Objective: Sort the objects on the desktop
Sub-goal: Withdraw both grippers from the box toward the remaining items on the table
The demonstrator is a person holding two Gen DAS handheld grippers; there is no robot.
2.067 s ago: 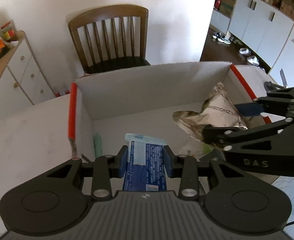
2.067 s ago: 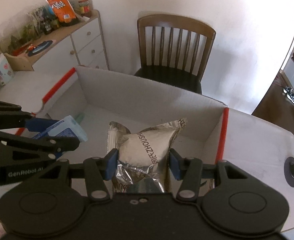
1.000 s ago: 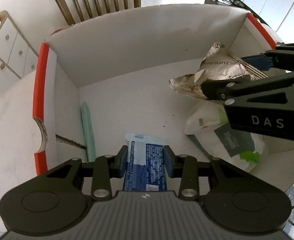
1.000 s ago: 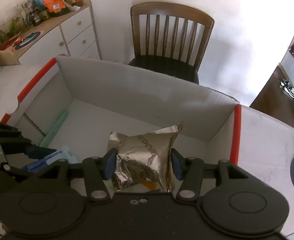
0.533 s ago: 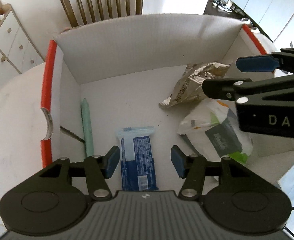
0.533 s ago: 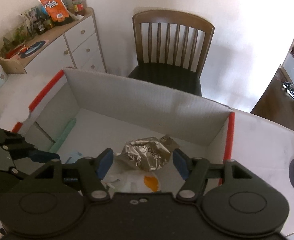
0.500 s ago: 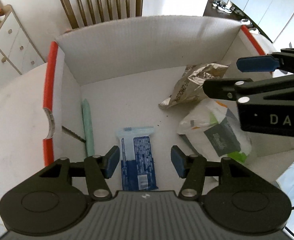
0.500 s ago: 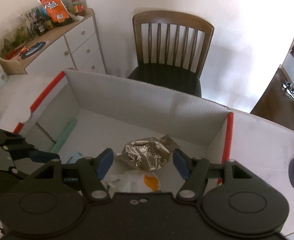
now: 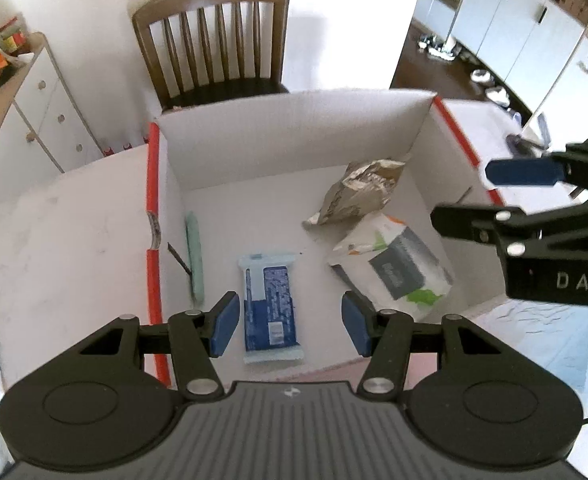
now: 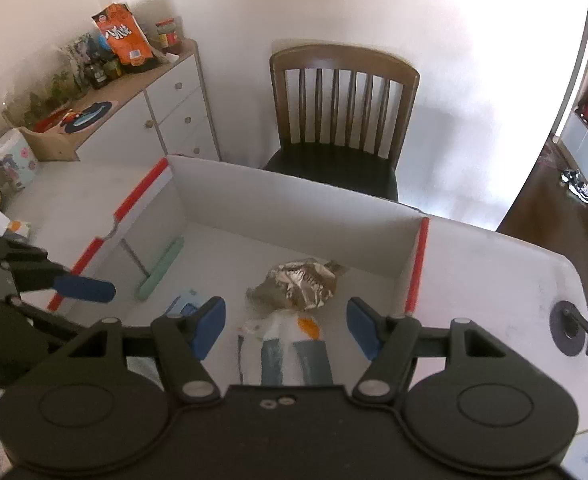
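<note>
Both grippers have let go and lifted since approx. 1 s ago: blue packet (image 9: 269, 305) and silver bag (image 9: 357, 193), then pinched in the jaws, now lie on the floor of the white box (image 9: 294, 136).

Left gripper (image 9: 289, 326) hangs above the box, jaws spread wide and empty. Blue packet lies flat below and between the two blue pads (image 9: 223, 328), clear of both, long side running away from the camera. In the right wrist view only a corner of it shows (image 10: 187, 300), the rest hidden behind the finger.

Right gripper (image 10: 285, 328) is also released, jaws wide, nothing gripped. Silver bag (image 10: 300, 284) sits crumpled just beyond the pads, w/ its lower edge resting on a white pouch (image 9: 394, 268) w/ grey and green print; that pouch lies under the gap btwn the pads.

Count in the box: 1 blue packet, 1 silver bag, 1 white pouch, 1 pale green stick (image 9: 194, 256) along the left wall, prob. a wrapped bar or tube, too small to tell. Box has red-trimmed side flaps. 1 wooden chair (image 10: 344, 120) behind the box, 1 white drawer unit (image 10: 161, 116) to the left.
</note>
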